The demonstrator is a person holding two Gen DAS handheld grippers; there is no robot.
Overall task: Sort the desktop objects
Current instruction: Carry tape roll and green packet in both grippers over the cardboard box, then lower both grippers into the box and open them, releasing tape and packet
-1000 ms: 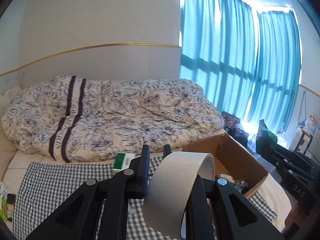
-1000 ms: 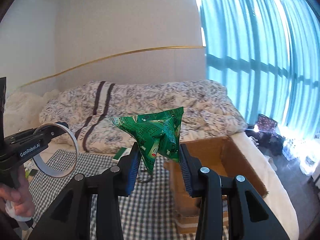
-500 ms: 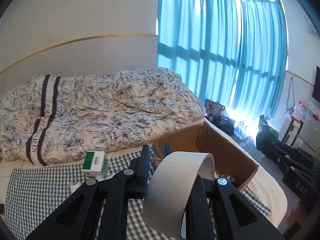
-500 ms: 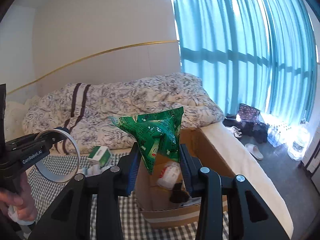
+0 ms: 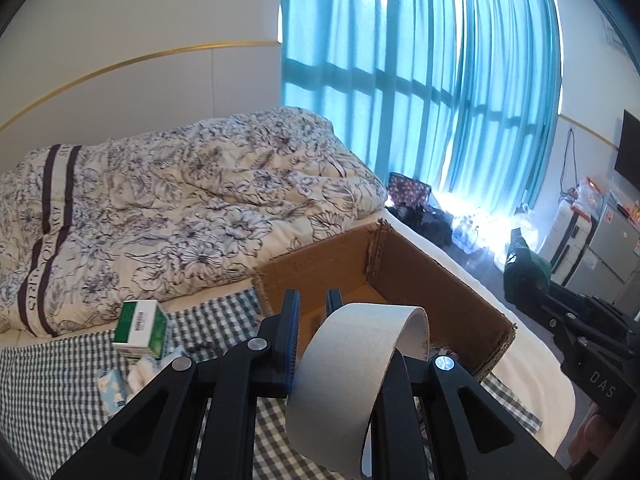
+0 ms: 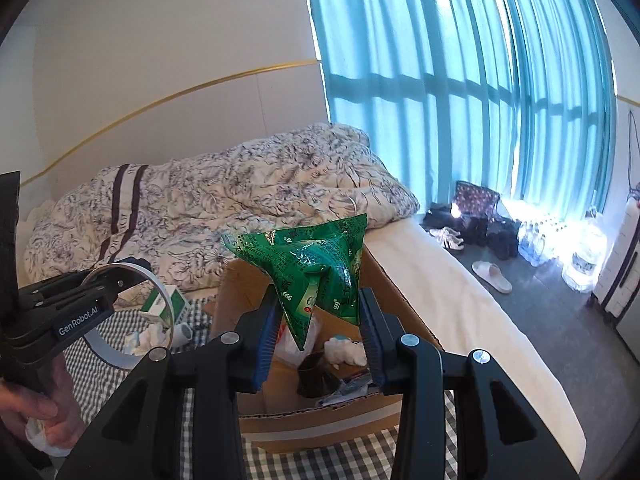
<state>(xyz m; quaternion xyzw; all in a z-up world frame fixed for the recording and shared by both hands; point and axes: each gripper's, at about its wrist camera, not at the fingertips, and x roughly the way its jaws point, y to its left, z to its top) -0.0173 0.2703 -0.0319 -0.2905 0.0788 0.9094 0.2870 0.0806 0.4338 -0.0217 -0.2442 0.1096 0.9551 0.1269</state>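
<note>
My left gripper [image 5: 314, 300] is shut on the wall of a grey-white tape roll [image 5: 352, 380], whose ring loops around the right finger. It hangs just in front of the near wall of an open cardboard box [image 5: 424, 280]. In the right wrist view the same tape roll [image 6: 166, 312] shows at the left, level with the box. My right gripper [image 6: 320, 312] is shut on a crumpled green packet [image 6: 312, 268], held above the box's [image 6: 400, 292] open top. Several items lie inside the box, among them a white bag and a dark cup.
A green-and-white carton [image 5: 140, 328] and crumpled tissues [image 5: 140, 372] lie on the checked cloth [image 5: 48, 384] left of the box. A flowered quilt [image 5: 180, 208] is heaped behind. Beyond the bed's right edge are slippers [image 6: 492, 276], bags and bottles below teal curtains [image 6: 460, 80].
Both grippers have swung right and dropped toward the cardboard box, which looks larger and nearer. Its inside has come into the right wrist view. Both grips are unchanged.
</note>
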